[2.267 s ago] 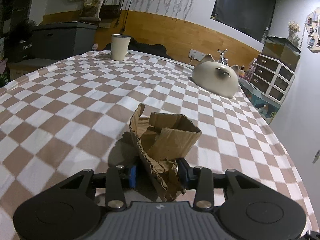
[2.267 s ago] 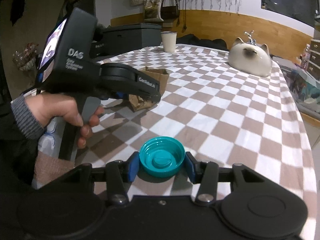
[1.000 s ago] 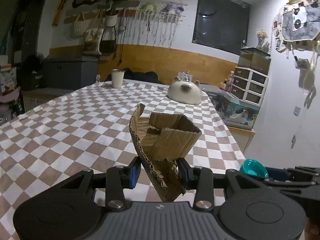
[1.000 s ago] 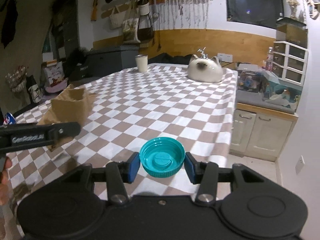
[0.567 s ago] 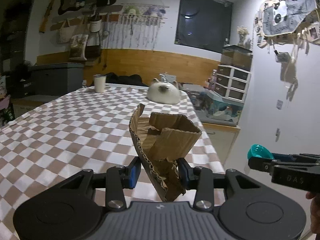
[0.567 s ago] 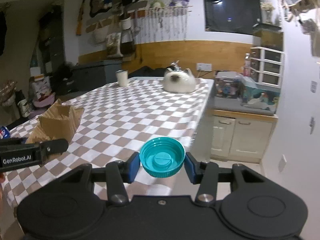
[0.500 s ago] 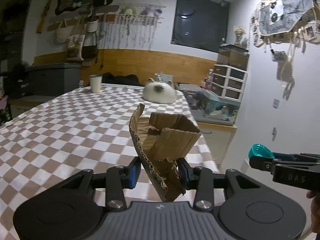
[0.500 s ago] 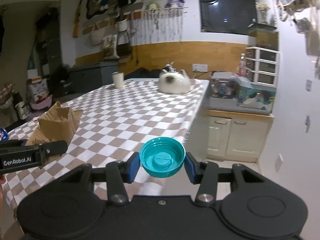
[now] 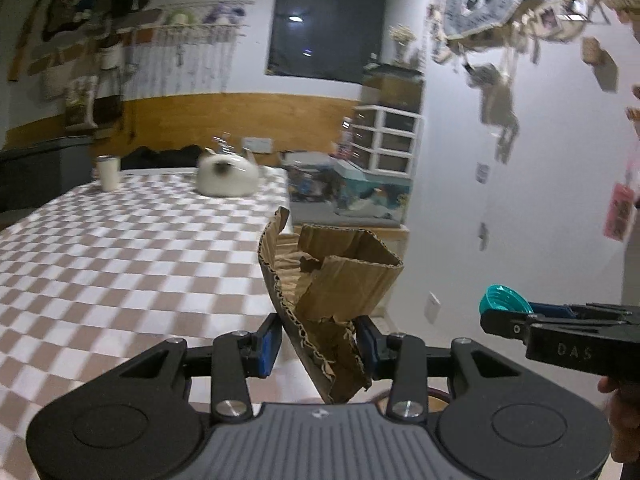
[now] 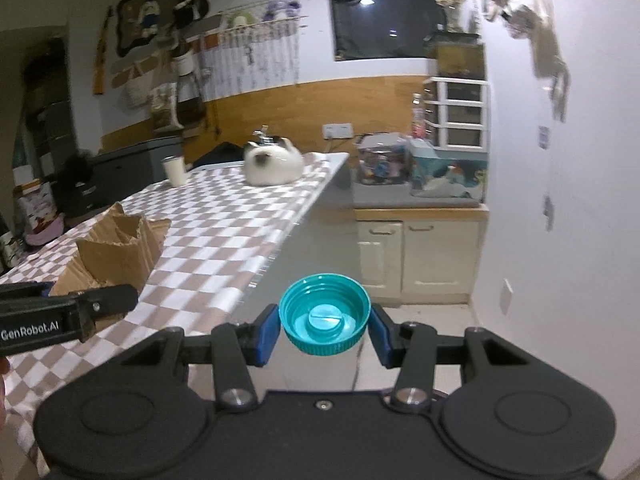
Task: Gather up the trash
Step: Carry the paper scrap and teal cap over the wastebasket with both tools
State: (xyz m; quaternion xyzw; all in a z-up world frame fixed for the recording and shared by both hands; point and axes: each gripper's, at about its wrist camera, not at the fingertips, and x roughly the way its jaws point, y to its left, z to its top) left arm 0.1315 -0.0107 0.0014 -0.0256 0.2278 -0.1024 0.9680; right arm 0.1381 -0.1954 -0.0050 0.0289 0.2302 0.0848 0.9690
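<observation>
While both grippers are held up off the table (image 9: 120,248), the left gripper (image 9: 318,340) is clamped on one torn, crumpled piece of brown corrugated cardboard (image 9: 332,280), folded into an open pocket; what lies inside cannot be made out. Beyond the table edge, the right gripper (image 10: 325,330) pinches one teal cap (image 10: 324,314), ribbed, hollow side up. One cup (image 10: 175,171) and one cat figure (image 10: 272,166) sit on the far checked cloth.

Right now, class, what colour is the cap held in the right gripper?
Teal; the cap shows best in the right wrist view.
</observation>
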